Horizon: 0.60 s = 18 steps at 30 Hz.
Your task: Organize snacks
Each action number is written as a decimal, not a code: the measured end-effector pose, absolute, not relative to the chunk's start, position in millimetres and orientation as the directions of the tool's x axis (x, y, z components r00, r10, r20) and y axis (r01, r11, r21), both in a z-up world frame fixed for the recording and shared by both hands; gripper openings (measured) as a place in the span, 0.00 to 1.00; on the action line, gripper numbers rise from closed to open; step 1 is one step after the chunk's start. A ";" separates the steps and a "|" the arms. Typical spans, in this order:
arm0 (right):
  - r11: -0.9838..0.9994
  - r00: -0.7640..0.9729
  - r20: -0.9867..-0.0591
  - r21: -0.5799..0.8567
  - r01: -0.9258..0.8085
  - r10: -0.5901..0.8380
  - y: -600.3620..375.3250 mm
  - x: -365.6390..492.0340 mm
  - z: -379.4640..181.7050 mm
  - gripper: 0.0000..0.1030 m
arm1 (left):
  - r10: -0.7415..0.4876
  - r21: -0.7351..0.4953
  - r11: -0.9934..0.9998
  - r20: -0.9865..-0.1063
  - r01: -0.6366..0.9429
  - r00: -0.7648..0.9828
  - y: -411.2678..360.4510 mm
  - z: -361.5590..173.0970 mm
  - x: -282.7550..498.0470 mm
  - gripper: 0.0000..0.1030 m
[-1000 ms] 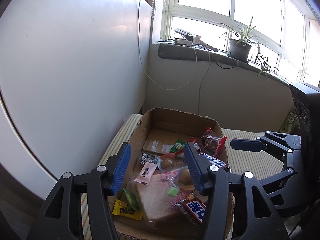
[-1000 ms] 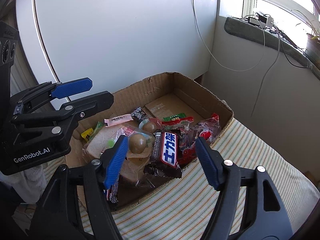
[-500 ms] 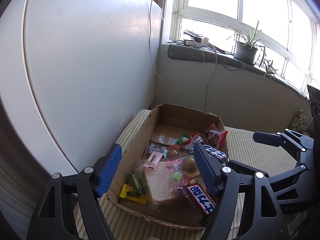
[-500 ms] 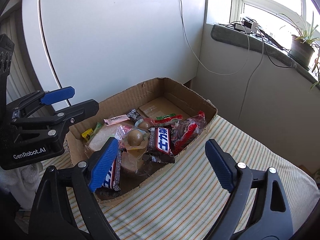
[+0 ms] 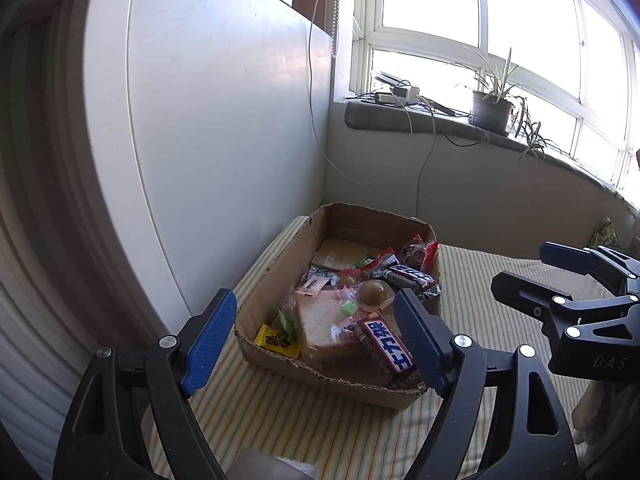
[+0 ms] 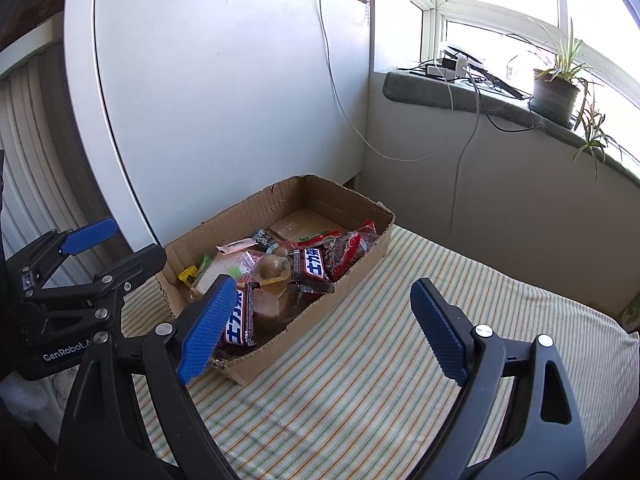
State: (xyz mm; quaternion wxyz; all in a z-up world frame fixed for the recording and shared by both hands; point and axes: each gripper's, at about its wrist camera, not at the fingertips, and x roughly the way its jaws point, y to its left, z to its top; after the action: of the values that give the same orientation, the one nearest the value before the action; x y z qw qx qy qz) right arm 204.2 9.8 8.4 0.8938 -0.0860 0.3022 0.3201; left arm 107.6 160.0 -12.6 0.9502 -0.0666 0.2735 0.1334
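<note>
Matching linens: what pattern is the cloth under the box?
Thin stripes on cream cloth, clearest in right wrist view.

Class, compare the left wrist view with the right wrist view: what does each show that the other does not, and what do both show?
Only the left wrist view: the right gripper at its right edge, seen from the side.
Only the right wrist view: the left gripper at its left edge.
Both: the cardboard box of snacks on the striped cloth, the potted plant on the sill, and open, empty jaws in front.
</note>
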 end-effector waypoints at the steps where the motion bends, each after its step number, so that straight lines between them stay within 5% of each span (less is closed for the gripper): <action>1: 0.783 0.615 -0.594 0.039 -0.621 0.518 7.2 201.8 8.6 0.88 | 0.218 -0.052 0.955 -0.541 -0.291 0.813 158.1 -13.3 105.5 0.79; 6: 0.795 0.630 -0.586 0.040 -0.606 0.510 -5.7 192.3 8.6 0.89 | 0.225 -0.039 0.955 -0.548 -0.294 0.805 149.6 -15.6 96.5 0.79; 9: 0.802 0.637 -0.577 0.054 -0.594 0.511 -12.9 189.9 7.7 1.00 | 0.224 -0.039 0.955 -0.549 -0.293 0.805 147.0 -14.9 92.4 0.79; 18: 0.811 0.641 -0.578 0.066 -0.581 0.506 -22.4 188.6 4.4 1.00 | 0.235 -0.032 0.954 -0.541 -0.300 0.807 143.5 -11.4 87.5 0.79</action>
State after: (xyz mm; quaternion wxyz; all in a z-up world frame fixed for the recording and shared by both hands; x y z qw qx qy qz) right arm 188.6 -22.4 4.4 0.9035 -0.0631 0.2987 0.3008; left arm 87.5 143.5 -11.4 0.9488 -0.0581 0.2765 0.1410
